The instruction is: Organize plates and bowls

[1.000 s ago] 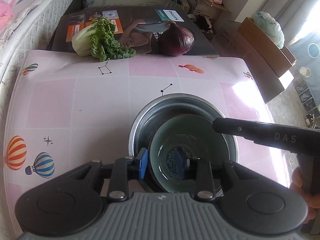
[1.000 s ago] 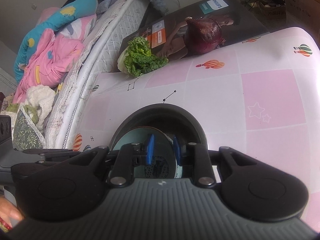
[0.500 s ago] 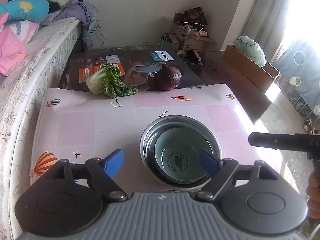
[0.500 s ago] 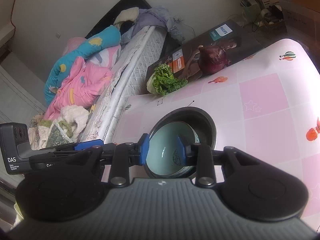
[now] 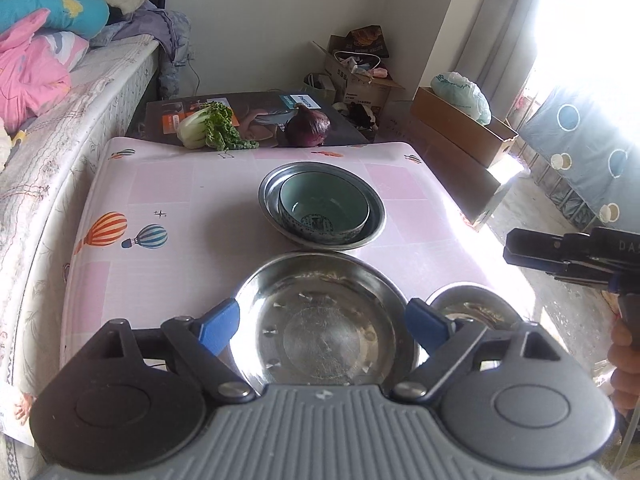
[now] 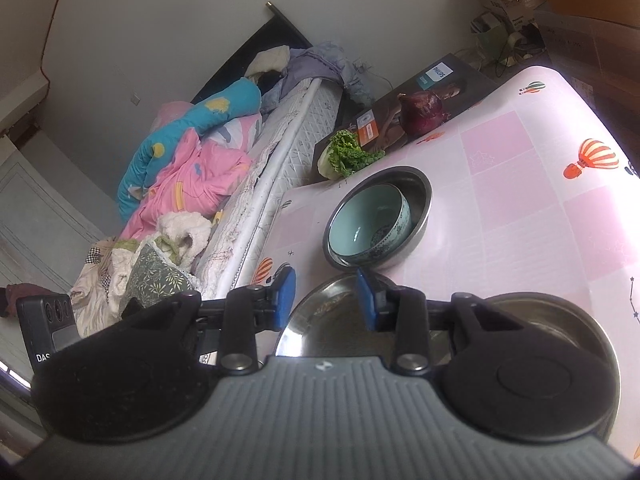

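Observation:
A teal ceramic bowl (image 5: 324,208) sits nested inside a steel bowl (image 5: 272,184) at mid-table; the same teal bowl (image 6: 360,224) and steel bowl (image 6: 420,200) appear in the right wrist view. Nearer me lie a wide steel dish (image 5: 324,320) and a smaller steel bowl (image 5: 472,308). My left gripper (image 5: 324,328) hovers over the wide dish, its jaws opening wide and gripping nothing. My right gripper (image 6: 326,298) hangs above the wide steel dish (image 6: 332,320), its jaws narrow but opening and empty. It also shows at the right as the right gripper (image 5: 516,250), held by a hand.
A leafy cabbage (image 5: 212,128) and a red onion (image 5: 308,130) lie on a flat printed box (image 5: 264,108) at the table's far edge. A bed with bedding (image 5: 48,92) runs along the left. Cardboard boxes (image 5: 460,128) stand on the floor at right.
Both grippers pulled back and up from the nested bowls. The left jaws let go of the teal bowl and spread wide; the right jaws widened slightly. Two nearer steel dishes came into view.

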### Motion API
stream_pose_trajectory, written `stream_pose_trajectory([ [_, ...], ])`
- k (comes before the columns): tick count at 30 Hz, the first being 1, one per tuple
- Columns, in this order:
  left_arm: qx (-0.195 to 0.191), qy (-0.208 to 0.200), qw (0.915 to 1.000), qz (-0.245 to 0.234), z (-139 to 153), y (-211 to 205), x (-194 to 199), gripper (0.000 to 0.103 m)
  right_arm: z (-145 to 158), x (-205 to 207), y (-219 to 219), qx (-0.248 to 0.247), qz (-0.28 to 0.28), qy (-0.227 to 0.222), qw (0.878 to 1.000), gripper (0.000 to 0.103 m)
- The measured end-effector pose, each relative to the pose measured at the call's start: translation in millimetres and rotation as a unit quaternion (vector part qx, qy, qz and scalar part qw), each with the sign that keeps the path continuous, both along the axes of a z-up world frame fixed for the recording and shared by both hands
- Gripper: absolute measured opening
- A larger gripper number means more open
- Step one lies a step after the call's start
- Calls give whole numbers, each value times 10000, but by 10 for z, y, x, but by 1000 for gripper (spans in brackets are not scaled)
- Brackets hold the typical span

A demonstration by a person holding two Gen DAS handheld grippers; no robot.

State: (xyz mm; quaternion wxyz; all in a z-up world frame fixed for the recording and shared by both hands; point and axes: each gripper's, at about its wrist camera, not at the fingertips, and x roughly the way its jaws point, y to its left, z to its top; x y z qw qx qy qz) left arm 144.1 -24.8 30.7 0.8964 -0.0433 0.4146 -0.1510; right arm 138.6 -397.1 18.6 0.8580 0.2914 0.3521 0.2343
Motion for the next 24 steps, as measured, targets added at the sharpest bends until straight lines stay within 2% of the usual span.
stream_pose_trajectory([
  [4, 202, -279, 9993, 122, -46, -97, -392, 91, -28, -466, -97, 14, -228, -91, 9997, 35],
  [6, 273, -365, 9988, 191, -104, -147, -556, 91, -85, -717, -160, -81, -429, -128, 9990, 40],
  [11, 351, -426, 9981, 279, -243, -246, -865, 91, -343, -1169, -336, 131, -844, 29, 9963, 42],
  [15, 396, -487, 9976, 281, -366, -320, -1060, 91, -496, -1422, -336, -78, -1150, 13, 9933, 42],
  [19, 206, -519, 9984, 94, -506, -482, -1141, 90, -660, -1603, -384, 39, -1336, 92, 9910, 42],
  [24, -16, -582, 9980, -248, -668, -822, -1111, 82, -680, -1734, -539, -223, -1670, 70, 9857, 42],
])
